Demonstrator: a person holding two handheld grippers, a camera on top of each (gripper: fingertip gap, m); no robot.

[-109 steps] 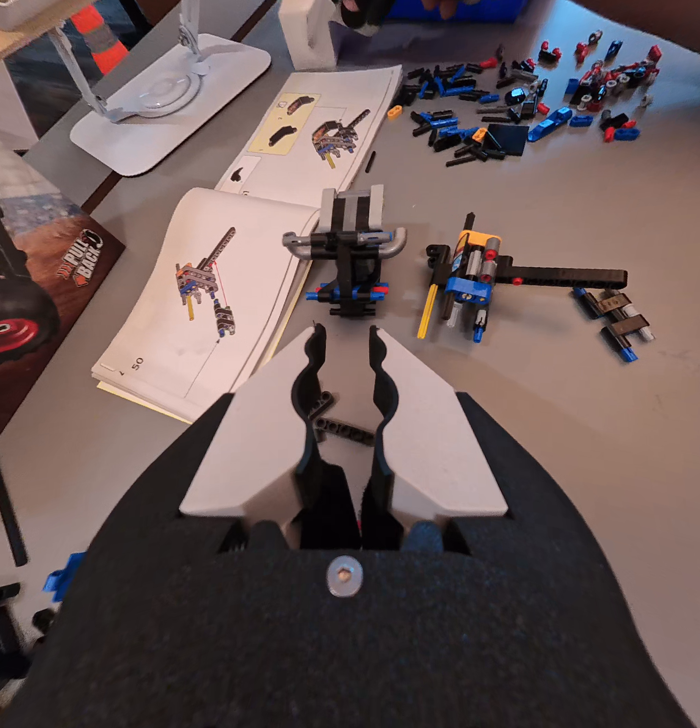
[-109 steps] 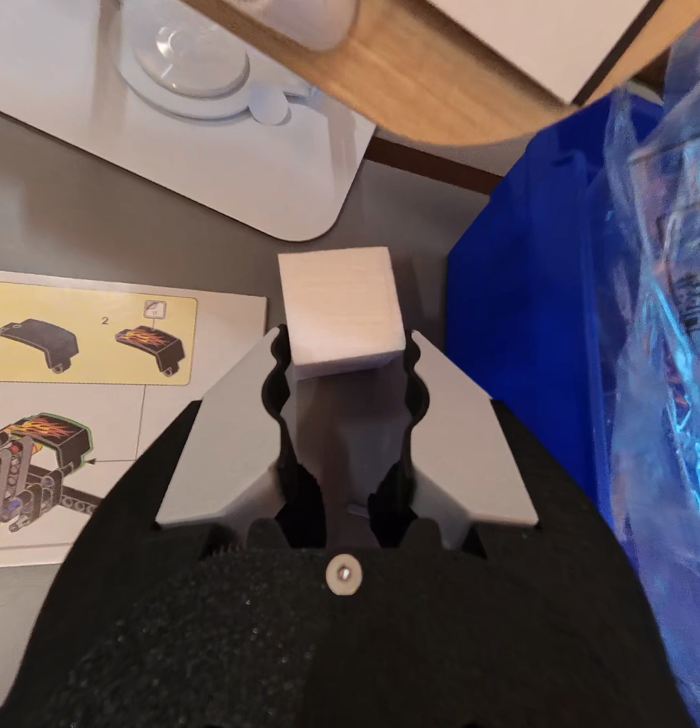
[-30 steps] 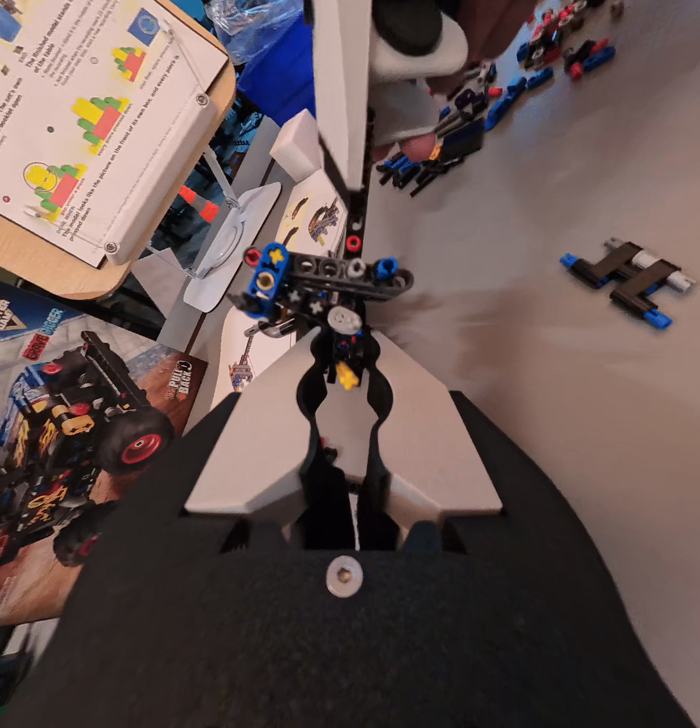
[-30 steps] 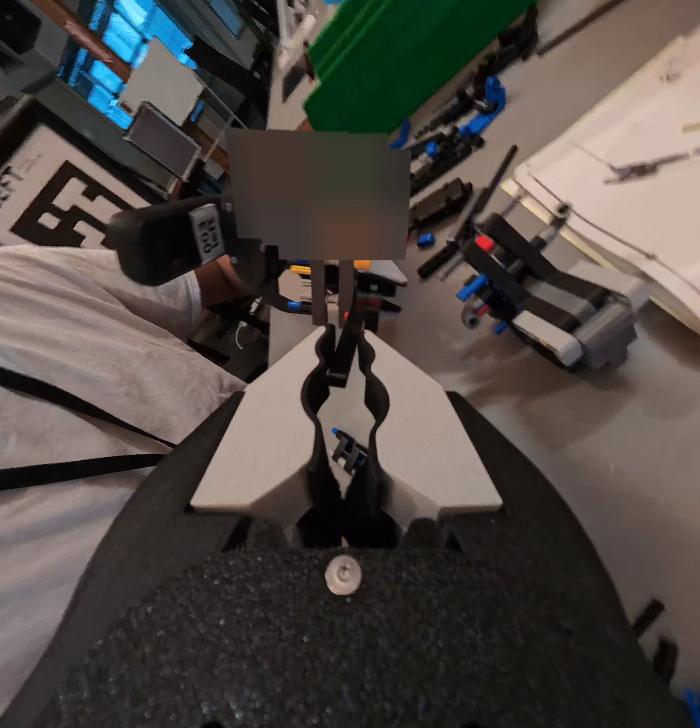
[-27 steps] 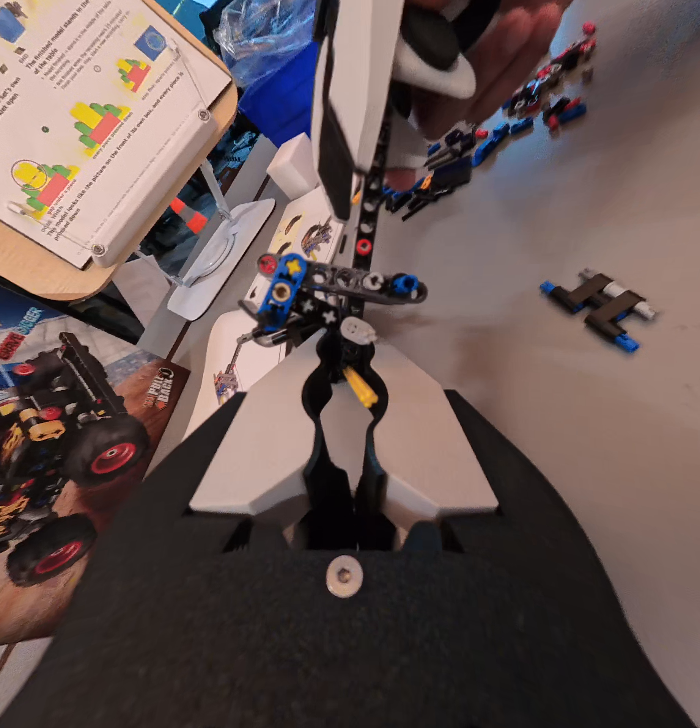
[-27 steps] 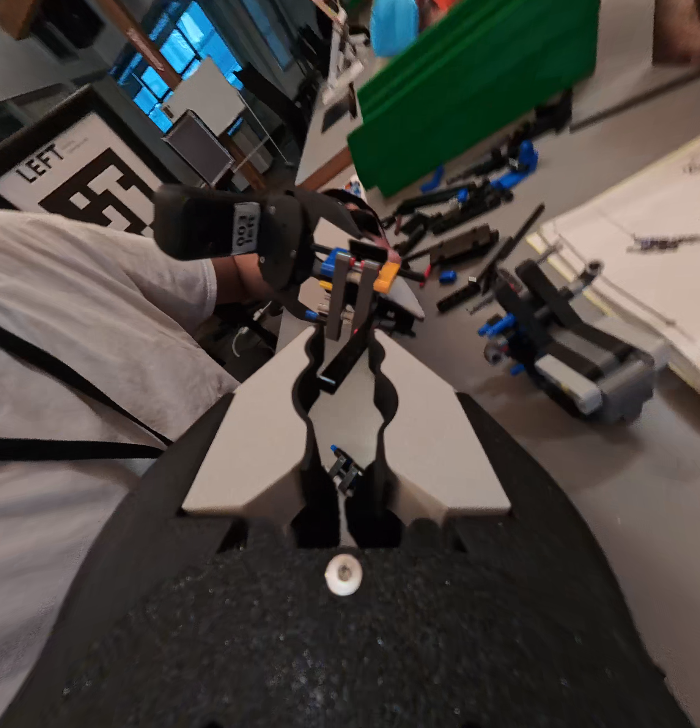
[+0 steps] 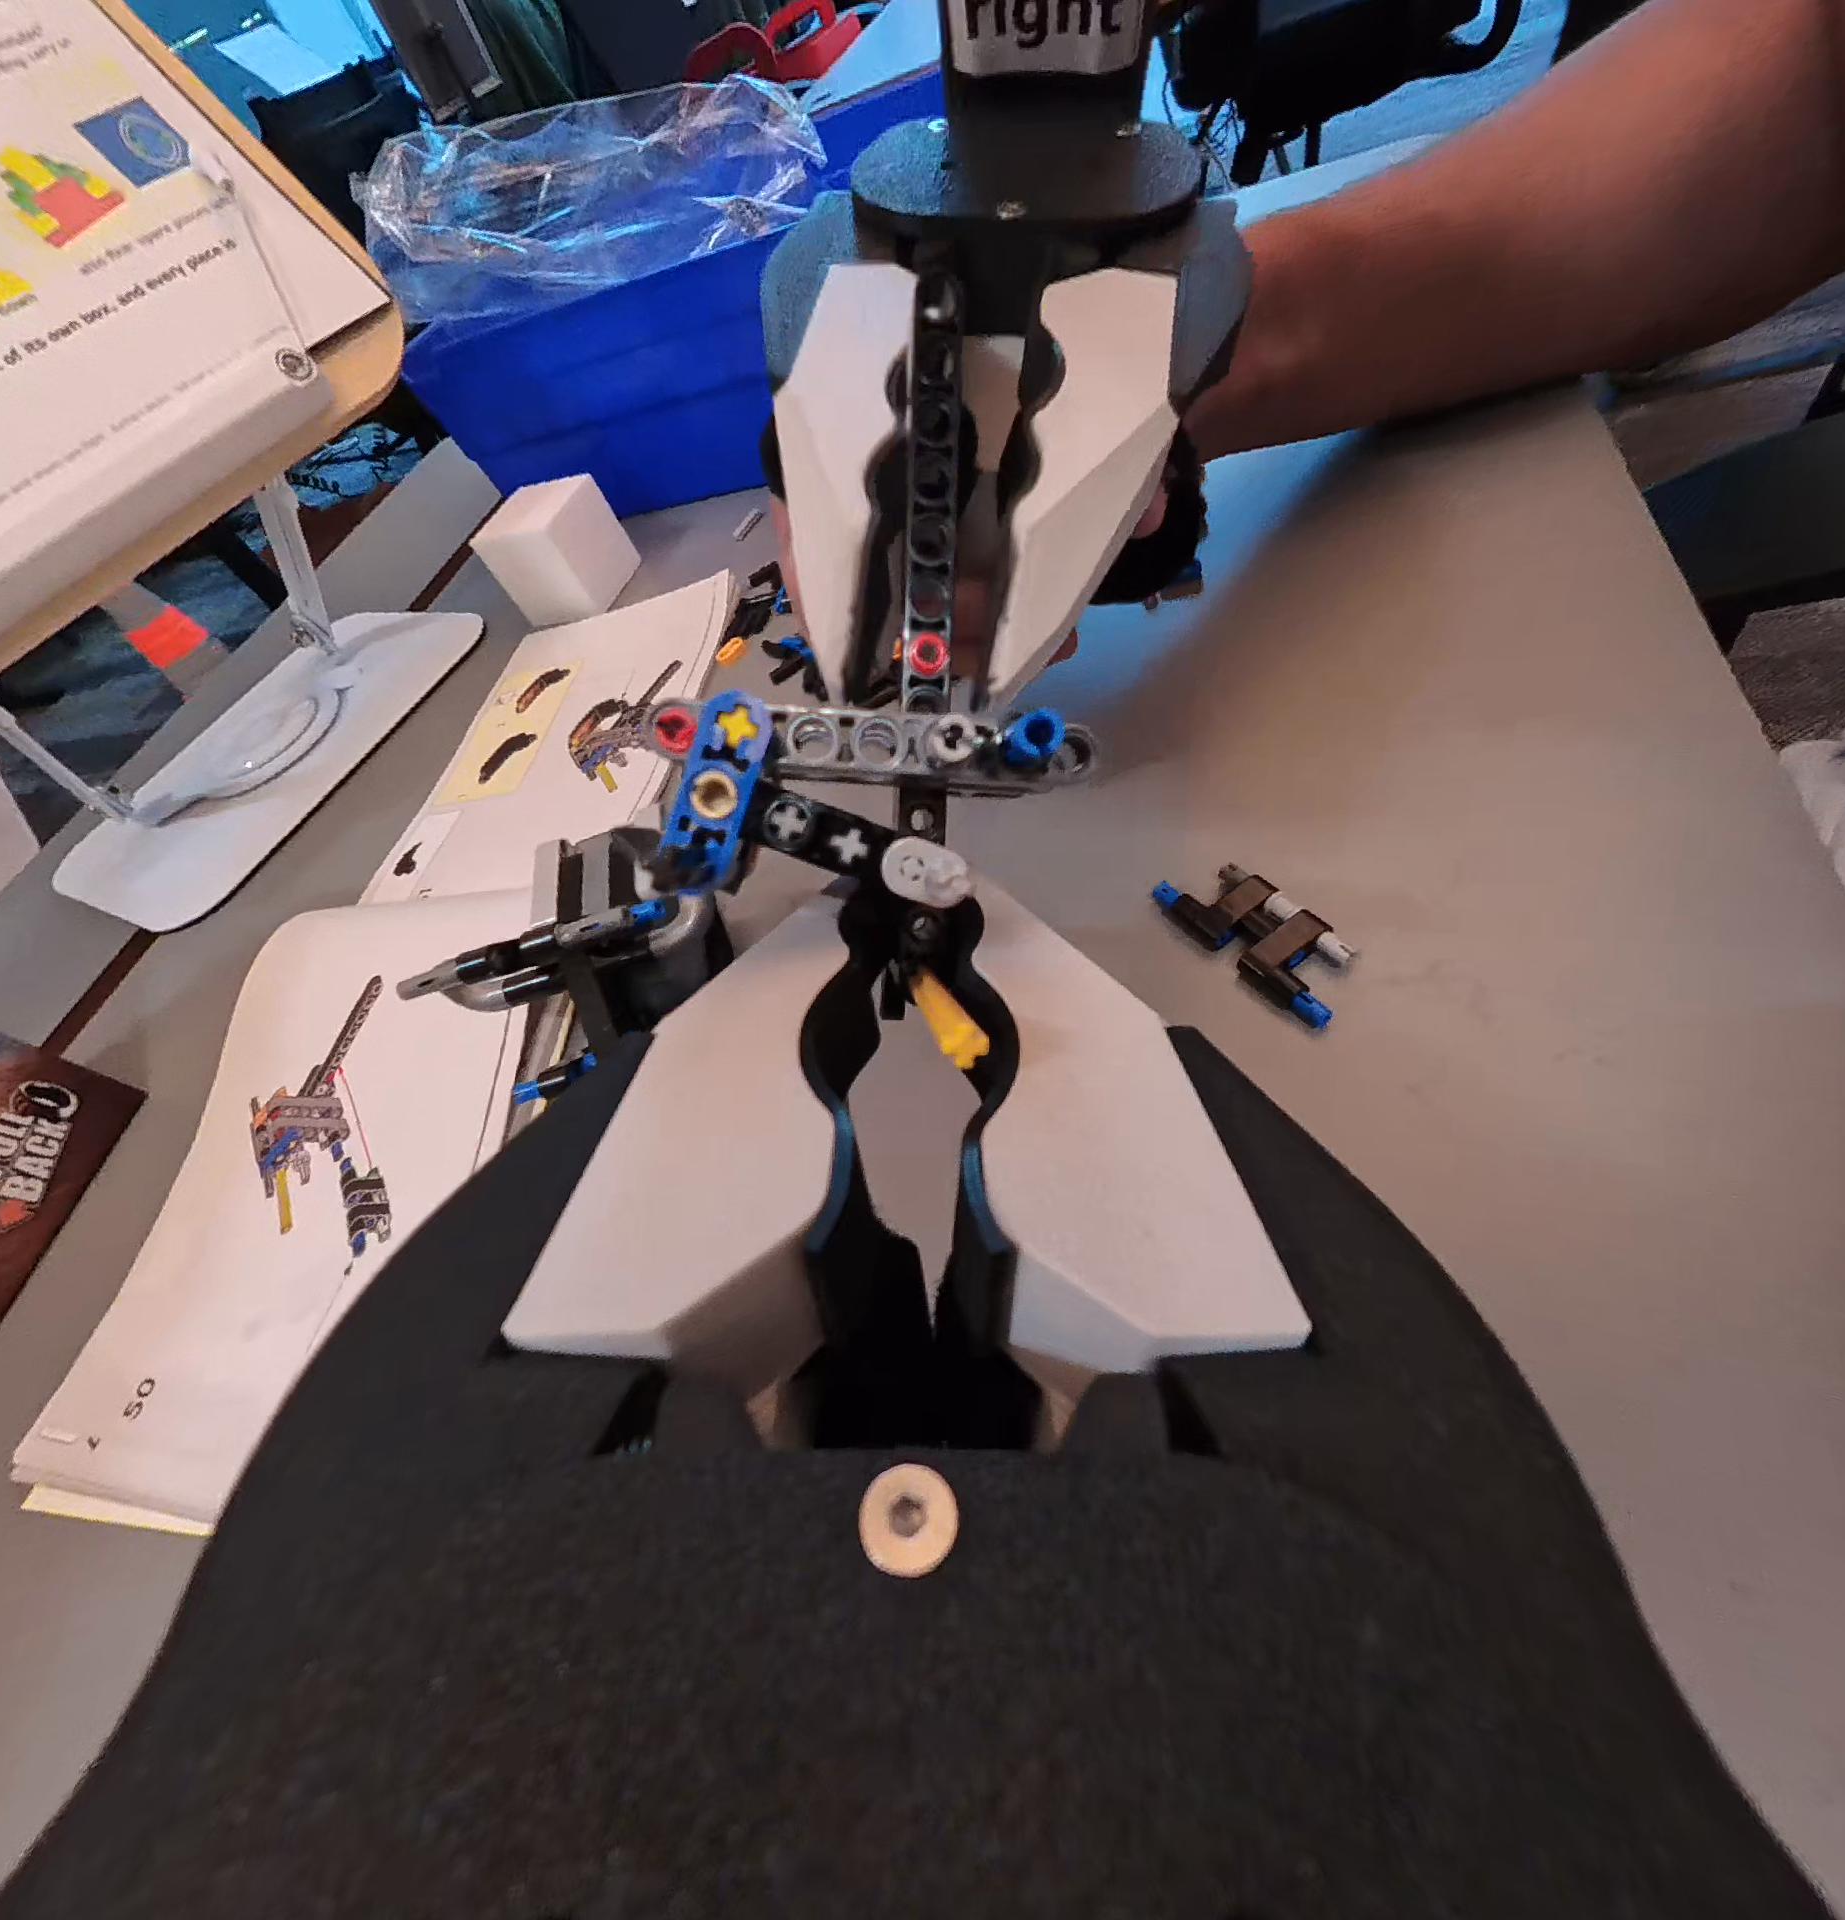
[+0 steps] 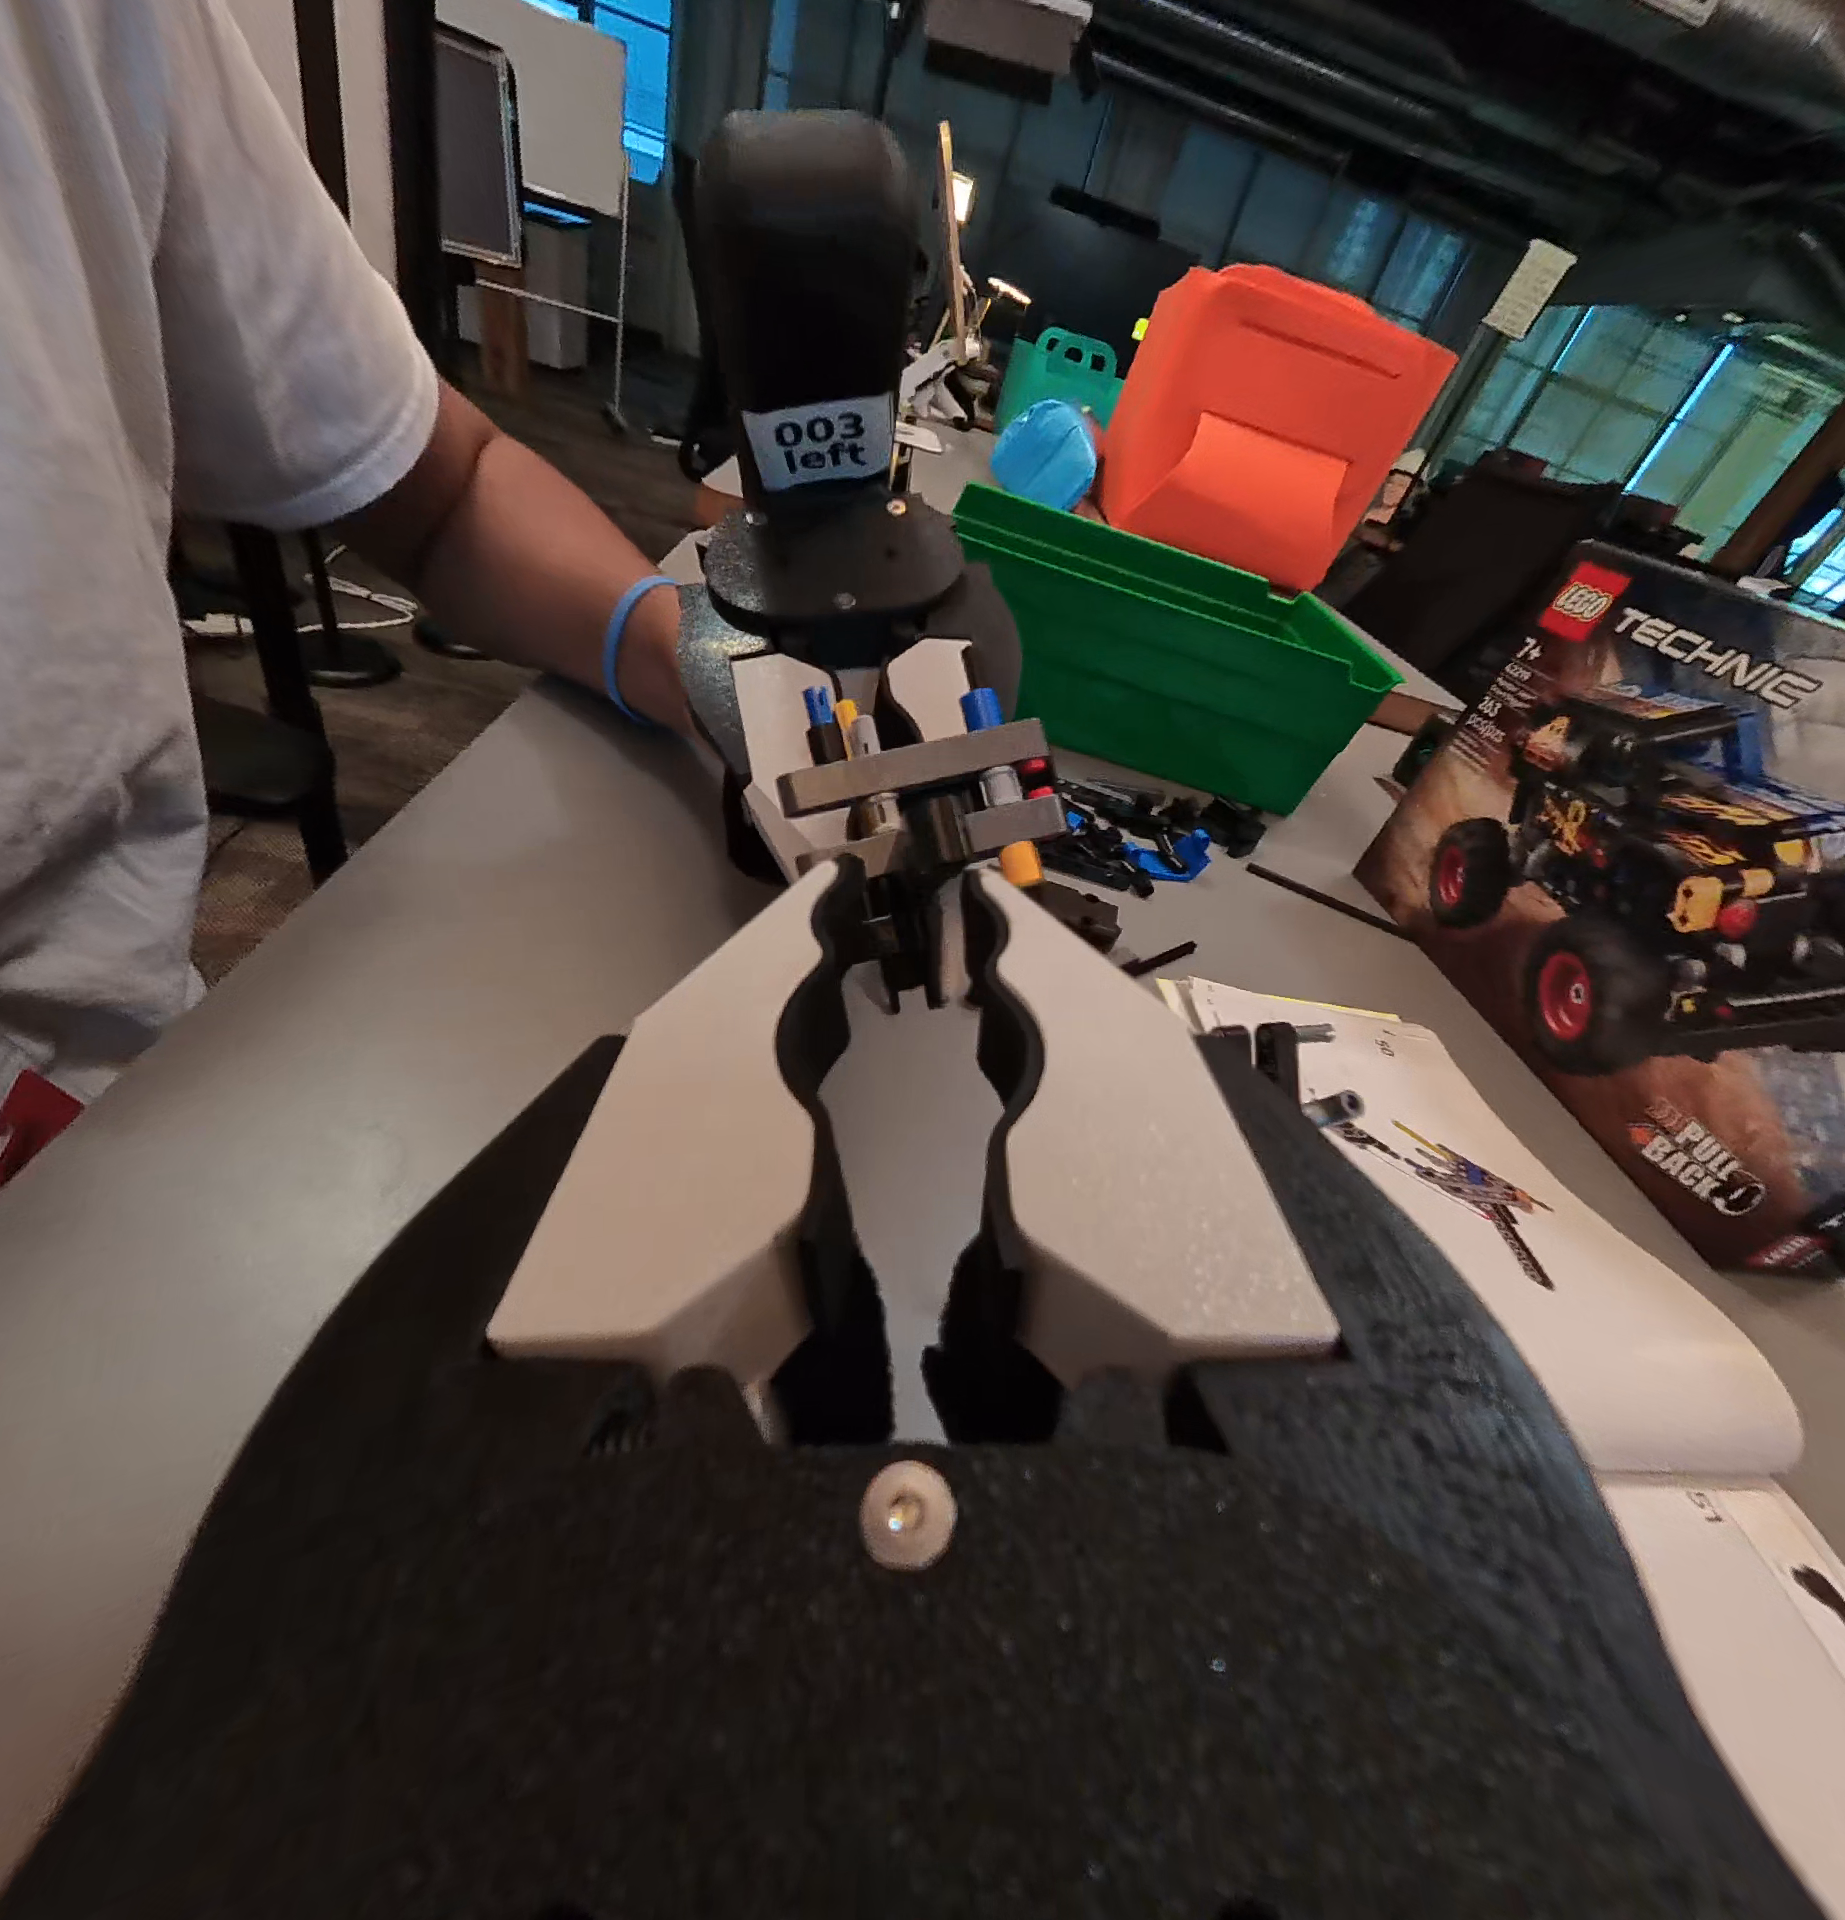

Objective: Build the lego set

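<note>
Joining: you hold one assembly (image 7: 845,790) between both tools, above the tabletop (image 7: 1417,1143).
Left tool (image 7: 902,914): clamped on its lower end.
Right tool (image 7: 933,665): clamped on its black beam (image 7: 933,436).
Next: probably press parts together squarely.

Gray table (image 7: 1417,665). Blue bin (image 7: 585,353) with clear plastic. Green bin (image 8: 1157,644), orange box (image 8: 1271,416) behind. White booklet (image 7: 398,1122). Lego piece (image 7: 845,769): black, gray, blue, red dots, yellow peg, maybe orange bit too. Grippers: black bodies, white fingers (image 7: 710,1143).
</note>
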